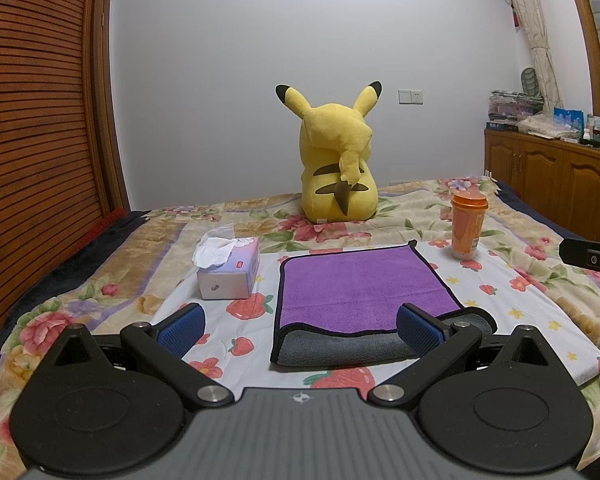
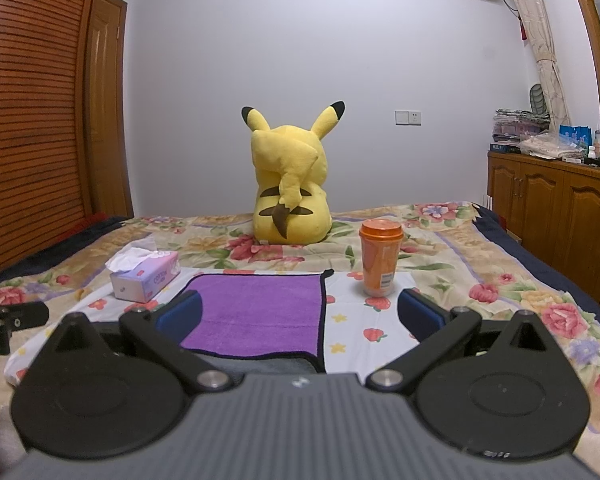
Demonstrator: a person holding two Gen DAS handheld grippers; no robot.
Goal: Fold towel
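Observation:
A purple towel (image 1: pixel 360 288) with black trim and a grey underside lies folded on a white strawberry-print board (image 1: pixel 540 320) on the bed. Its grey folded edge faces me. My left gripper (image 1: pixel 300 330) is open and empty, just in front of the towel's near edge, its right finger over the near right corner. In the right wrist view the towel (image 2: pixel 260 312) lies ahead and left. My right gripper (image 2: pixel 300 312) is open and empty above the towel's near right corner.
A tissue box (image 1: pixel 230 268) stands left of the towel. An orange cup (image 1: pixel 467 226) stands upright at its far right. A yellow plush toy (image 1: pixel 338 172) sits behind on the floral bedspread. A wooden cabinet (image 1: pixel 560 188) is at the right.

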